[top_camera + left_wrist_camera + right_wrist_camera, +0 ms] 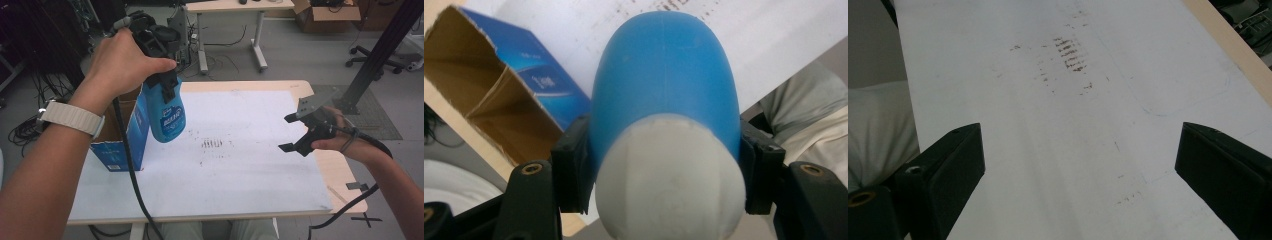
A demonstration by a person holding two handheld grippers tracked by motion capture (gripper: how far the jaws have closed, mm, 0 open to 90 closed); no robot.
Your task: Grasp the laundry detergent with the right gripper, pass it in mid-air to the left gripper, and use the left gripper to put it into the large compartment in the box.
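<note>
High view: left tool (167, 82) grips blue bottle (167, 114) by its top, bottle hanging above the white worktop (240, 170), just beside the open blue carton (122, 135) at the left edge. Right tool (295, 134) hovers at the right side, jaws spread, nothing in them. Dark smudges (212, 144) between the two.

Left gripper view: bottle (664, 90) clamped between both pads, white cap nearest; carton (489, 100) left, open.

Right gripper view: right tool (1078, 155) wide open over bare worktop (1013, 165), smudges (1070, 55) ahead.

The white counter (260, 165) lies open across its middle and right; only the open blue carton (122, 135) at its left edge, with the blue bottle (167, 112) just beside it, blocks passage.
</note>
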